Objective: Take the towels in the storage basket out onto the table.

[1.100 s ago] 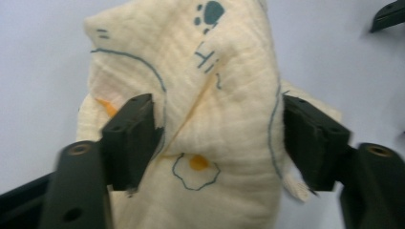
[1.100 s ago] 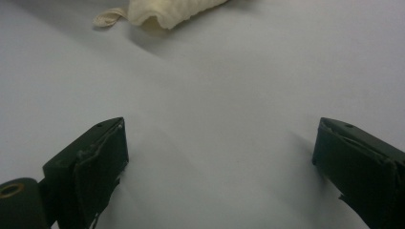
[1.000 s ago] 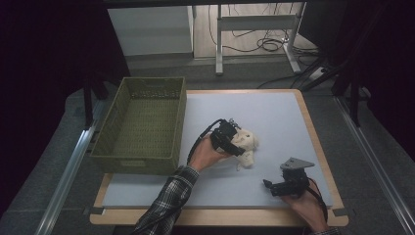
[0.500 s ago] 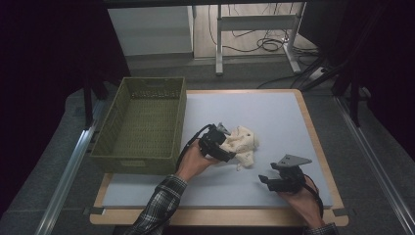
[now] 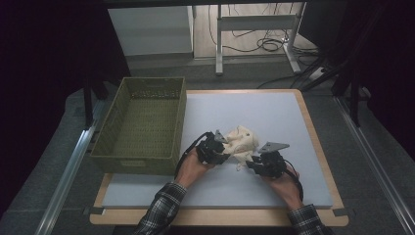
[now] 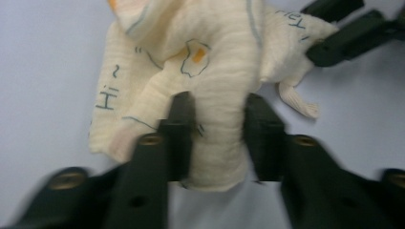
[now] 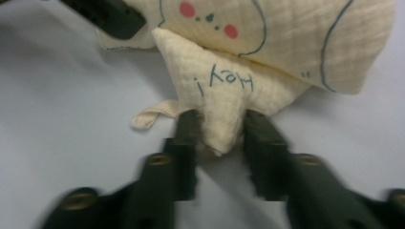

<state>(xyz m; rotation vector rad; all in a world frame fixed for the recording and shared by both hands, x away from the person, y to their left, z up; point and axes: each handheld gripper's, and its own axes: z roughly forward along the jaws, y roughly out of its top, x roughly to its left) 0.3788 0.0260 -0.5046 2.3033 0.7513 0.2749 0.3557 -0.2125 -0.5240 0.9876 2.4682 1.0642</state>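
My left gripper [image 5: 222, 147] clamps a fold of the cloth [image 5: 241, 142]; in the left gripper view its jaws press into the cream fabric [image 6: 210, 81] from both sides, and they have just been closing on it. My right gripper [image 5: 255, 164] bites a corner of the same cloth: in the right gripper view the corner printed "Hey" [image 7: 224, 95] sits pinched between my jaws, which have also just been closing. A small loop tag [image 7: 150, 117] sticks out of the cloth just left of that corner.

The cloth lies bunched on the mat [image 5: 274, 112], near its middle and a little toward the near edge, between my two grippers. It is cream with blue line drawings, orange patches and a small face with red cheeks [image 7: 207, 19].

The basket [image 5: 142, 125], green, stands at the mat's left edge, just beside my left hand [image 5: 188, 169], and apart from the cloth. My right hand [image 5: 284, 183] rests low near the mat's near edge.
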